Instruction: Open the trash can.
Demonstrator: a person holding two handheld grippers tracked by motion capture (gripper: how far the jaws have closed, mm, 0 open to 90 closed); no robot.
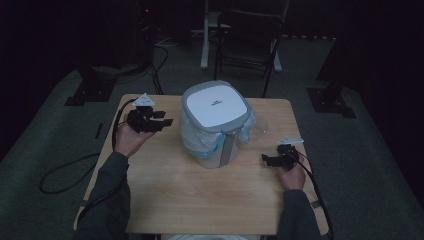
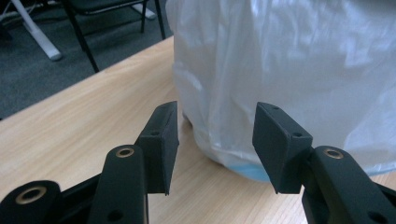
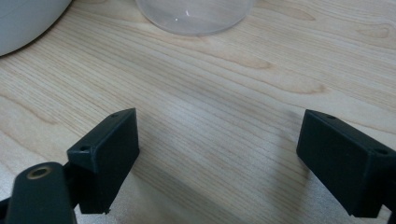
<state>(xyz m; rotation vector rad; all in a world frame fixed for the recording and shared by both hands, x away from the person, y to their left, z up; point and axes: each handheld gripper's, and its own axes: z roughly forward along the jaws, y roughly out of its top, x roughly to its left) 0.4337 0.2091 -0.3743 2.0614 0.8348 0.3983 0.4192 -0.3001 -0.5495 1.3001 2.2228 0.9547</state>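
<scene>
Centred on the light wooden tabletop [image 1: 200, 195]: a small grey-and-white lidded waste bin [image 1: 215, 122], lined with a thin white plastic bag [image 1: 197, 140] whose edge hangs out below the lid, with a pale blue band at the bag's lower hem. Lid closed, flat white panel on top.

Left of the bin, held above the tabletop in the person's left hand [image 1: 129, 140]: the left gripper [image 1: 162, 118], jaws spread open and empty, pointing right toward the bag-covered side of the bin. Close to the plastic in the left gripper view [image 2: 215, 140], not touching it.

Right of the bin, low over the tabletop near the right edge, in the right hand [image 1: 292, 176]: the right gripper [image 1: 267, 159], jaws wide apart with nothing between them, bare wood grain below [image 3: 217, 154]. At the far edge of the right gripper view, a clear rounded piece [image 3: 194, 16], possibly loose bag plastic or a transparent dish; too blurred to tell.

Beyond the far side of the tabletop, on grey carpet: a dark folding chair [image 1: 250, 40].
</scene>
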